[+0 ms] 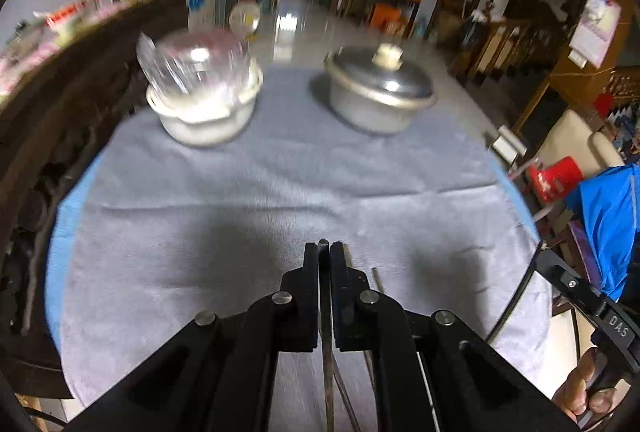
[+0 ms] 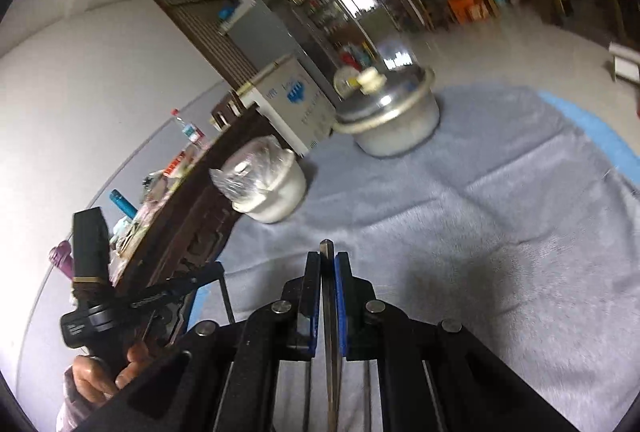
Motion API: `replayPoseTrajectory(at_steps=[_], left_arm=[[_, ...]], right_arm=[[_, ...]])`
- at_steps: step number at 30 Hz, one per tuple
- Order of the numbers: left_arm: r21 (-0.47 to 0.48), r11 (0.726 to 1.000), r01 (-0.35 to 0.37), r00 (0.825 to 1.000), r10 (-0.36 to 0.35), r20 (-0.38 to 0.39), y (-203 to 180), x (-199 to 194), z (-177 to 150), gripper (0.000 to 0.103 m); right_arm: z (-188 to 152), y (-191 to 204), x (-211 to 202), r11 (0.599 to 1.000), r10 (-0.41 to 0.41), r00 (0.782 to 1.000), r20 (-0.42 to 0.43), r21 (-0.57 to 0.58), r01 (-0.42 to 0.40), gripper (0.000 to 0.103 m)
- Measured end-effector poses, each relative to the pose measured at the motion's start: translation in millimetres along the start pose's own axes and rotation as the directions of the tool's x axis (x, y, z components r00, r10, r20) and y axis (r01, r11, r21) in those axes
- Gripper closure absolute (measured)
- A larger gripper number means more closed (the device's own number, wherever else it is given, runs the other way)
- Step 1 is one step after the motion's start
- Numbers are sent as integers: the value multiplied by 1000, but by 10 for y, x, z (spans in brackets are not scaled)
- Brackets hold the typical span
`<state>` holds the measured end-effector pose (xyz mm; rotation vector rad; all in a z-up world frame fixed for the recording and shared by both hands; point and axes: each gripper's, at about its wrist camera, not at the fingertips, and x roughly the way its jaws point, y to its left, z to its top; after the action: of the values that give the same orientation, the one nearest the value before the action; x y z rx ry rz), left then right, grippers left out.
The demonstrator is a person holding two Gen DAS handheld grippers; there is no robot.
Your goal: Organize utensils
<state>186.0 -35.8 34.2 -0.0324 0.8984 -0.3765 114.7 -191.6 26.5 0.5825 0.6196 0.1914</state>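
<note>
In the left wrist view my left gripper [image 1: 324,252] is shut on the thin handle of a metal utensil [image 1: 323,244]. The handle's tip pokes out just past the fingertips, and the rest runs down between the fingers, its working end hidden. A second thin metal rod [image 1: 377,280] shows beside the right finger. In the right wrist view my right gripper [image 2: 328,260], with blue pads, is shut on another flat metal utensil handle [image 2: 326,246], whose tip also sticks out above the fingers. Both grippers hang above the grey cloth [image 1: 280,192], tilted downward.
A white pot with a clear domed lid [image 1: 200,92] stands at the cloth's far left. An aluminium pot with a lid [image 1: 380,88] stands at the far right. A dark carved wooden cabinet [image 1: 60,112] borders the left side. A hand [image 1: 580,388] holds the other gripper's grip at the lower right.
</note>
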Motion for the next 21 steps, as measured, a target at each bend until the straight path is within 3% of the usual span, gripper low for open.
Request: replayPoseTrajectory(at_steps=[4,8,21], left_arm=[[22,1000,7,996,-9,93,-140,-442,-129,98],[49,999,-11,981,1,195,-238,-851,-341,98],[36,999,15,942,-27,334,-269,-1588,-621,98]], right_arm=[[-118,248,-310,998,-20,998,67,-56,24,95],[-277,487,-604,993,-39,990,134,-108,53,95],[-509,917,-1107,979,-41,973,227,-184,84,96]])
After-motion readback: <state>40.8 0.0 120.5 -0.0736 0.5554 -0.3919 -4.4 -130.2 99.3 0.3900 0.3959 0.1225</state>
